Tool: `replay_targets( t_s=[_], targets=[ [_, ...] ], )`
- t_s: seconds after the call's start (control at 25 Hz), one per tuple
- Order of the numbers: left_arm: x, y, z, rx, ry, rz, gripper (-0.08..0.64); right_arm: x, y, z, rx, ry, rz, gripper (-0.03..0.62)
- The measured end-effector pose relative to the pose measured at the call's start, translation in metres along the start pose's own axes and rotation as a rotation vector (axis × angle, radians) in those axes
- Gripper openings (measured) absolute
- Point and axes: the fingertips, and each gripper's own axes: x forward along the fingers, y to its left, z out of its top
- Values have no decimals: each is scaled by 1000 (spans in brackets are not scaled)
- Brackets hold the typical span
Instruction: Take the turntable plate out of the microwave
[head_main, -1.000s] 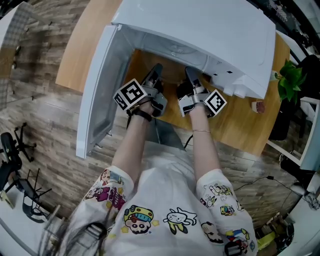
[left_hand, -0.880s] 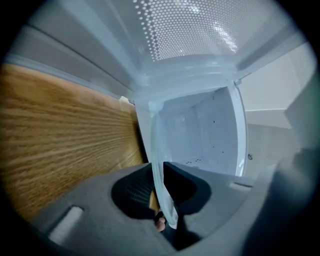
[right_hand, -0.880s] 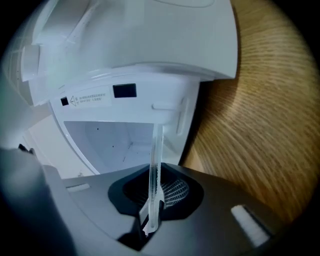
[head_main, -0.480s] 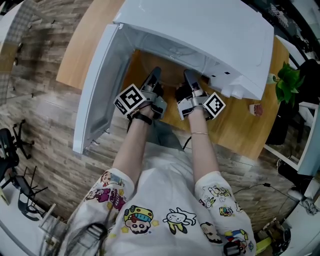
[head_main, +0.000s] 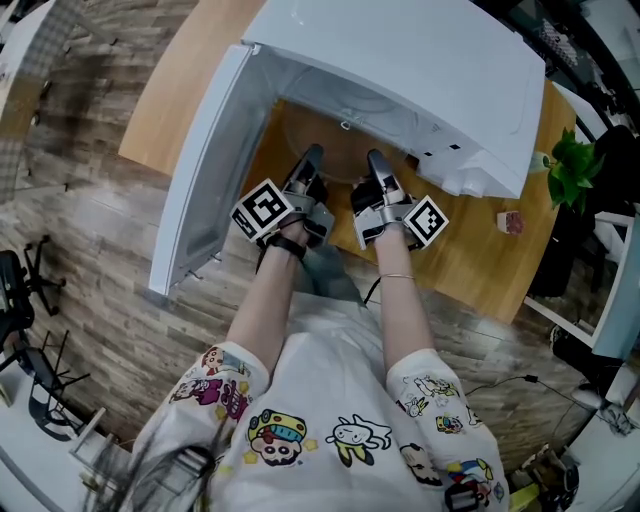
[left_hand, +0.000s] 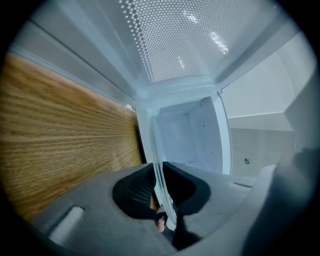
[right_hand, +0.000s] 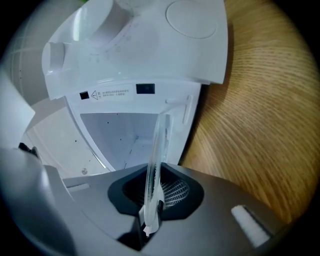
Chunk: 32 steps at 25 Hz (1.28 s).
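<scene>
Narrow on both sides, the jaws of the left gripper (left_hand: 160, 172), which have just been closing, and of the right gripper (right_hand: 152, 187) each pinch the near rim of the glass plate (right_hand: 159, 132). The plate lies flat, reaching away from both into the mouth of the microwave (head_main: 400, 60), whose door (head_main: 205, 170) is swung out left. Neither gripper is nearer than the other; the way out looks to be straight back, level over the tabletop (head_main: 470, 250).

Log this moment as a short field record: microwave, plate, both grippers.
microwave: white microwave on a wooden table, door swung open
plate: clear glass plate at the opening, gripped at two spots on its rim
left gripper: left gripper, jaws just closing, now pinching the rim
right gripper: right gripper, shut on the rim
</scene>
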Motion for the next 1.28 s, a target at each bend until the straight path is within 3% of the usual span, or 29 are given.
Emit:
replay_targets(
  t_s=[0.68, 1.28],
  targets=[
    [-56, -17, -14, 17, 16, -53, 37, -49, 23, -41, -14, -70, 25, 41],
    [-132, -50, -42, 2, 101, -139, 35, -123, 69, -93, -71, -176, 58, 41]
  ],
)
